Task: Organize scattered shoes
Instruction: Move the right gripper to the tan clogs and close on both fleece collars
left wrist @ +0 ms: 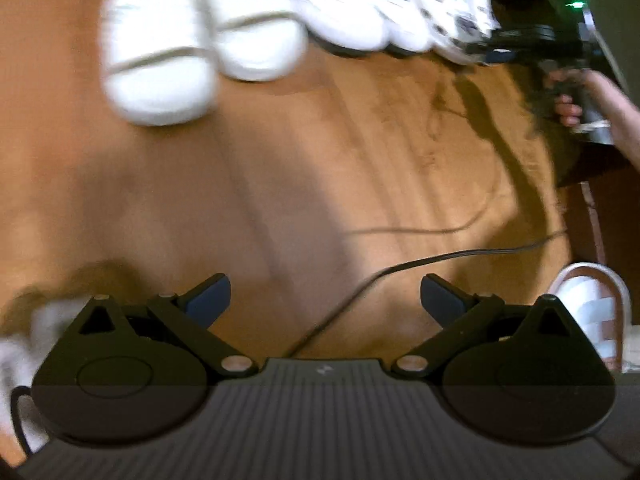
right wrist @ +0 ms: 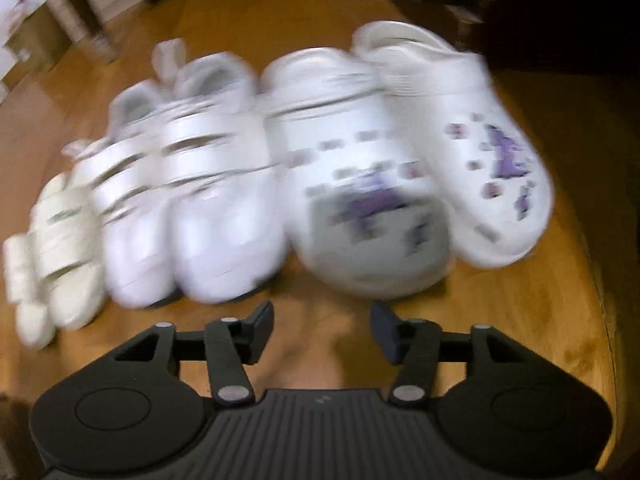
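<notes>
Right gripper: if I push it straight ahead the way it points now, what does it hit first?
Most likely the toe of the left charm-decorated white clog, directly ahead of the open right gripper. The frame is blurred, so depth is uncertain.

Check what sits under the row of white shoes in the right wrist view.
The row, from the slides to the clogs, rests directly on the bare wooden floor. No mat or rack shows at its edges. The floor beneath the soles is covered.

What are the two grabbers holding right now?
Nothing. The left gripper and right gripper are both open, with only bare wooden floor between their fingers.
</notes>
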Demonstrator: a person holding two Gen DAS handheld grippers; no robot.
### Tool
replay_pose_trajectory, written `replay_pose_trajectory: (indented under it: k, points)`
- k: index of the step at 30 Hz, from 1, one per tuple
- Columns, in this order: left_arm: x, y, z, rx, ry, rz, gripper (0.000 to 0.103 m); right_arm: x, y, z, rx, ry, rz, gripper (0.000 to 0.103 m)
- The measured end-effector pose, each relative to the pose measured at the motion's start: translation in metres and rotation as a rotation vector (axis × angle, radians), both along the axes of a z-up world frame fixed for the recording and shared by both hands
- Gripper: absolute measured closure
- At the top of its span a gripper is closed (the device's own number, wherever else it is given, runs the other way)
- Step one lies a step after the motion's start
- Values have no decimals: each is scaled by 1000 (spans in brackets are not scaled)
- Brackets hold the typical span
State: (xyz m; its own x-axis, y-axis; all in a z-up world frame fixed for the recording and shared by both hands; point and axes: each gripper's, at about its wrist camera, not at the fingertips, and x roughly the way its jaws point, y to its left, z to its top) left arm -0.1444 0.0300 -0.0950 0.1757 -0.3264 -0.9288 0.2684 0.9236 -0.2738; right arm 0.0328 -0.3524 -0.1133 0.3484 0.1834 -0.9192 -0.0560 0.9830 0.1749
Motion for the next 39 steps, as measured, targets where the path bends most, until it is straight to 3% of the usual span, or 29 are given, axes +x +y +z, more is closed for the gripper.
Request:
replay_pose_trajectory:
  k: [3,5,7,11,17,21,26,32,34,35,37,38,39]
  points:
    - [-36,42,28,102,-73,48,0,-26,73,11,226,150,120,36]
    - [-57,71,33,136,-61,99,0,-26,107,9,288,253,162,37]
    - [-75,97,27,174,-16,154,0,-39,183,4,342,421,271,36]
    - [-111,141,3,202,60,234,0,-65,308,-5,278,585,455,31]
    - [-120,167,-12,115,43,241,0,-100,430,-30,227,768,510,27]
    - [-123,183,-22,58,26,253,0,-118,471,-41,104,794,524,24]
    - [-126,199,-39,39,16,326,0,-125,492,-58,42,817,507,21]
    - [-133,211,-43,-58,-9,423,0,-134,519,-96,-62,811,514,14]
    - [-141,213,-46,-21,-4,451,0,-140,519,-105,-99,799,527,14]
    - [-144,215,-48,-12,2,468,0,-142,519,-108,-115,795,535,20]
    - [-147,219,-49,-17,7,487,0,-156,532,-113,-183,752,691,32]
    - [-149,221,-50,-23,10,499,0,-159,534,-112,-175,748,723,46]
    - [-151,224,-51,-28,15,515,0,-164,538,-111,-153,744,792,73]
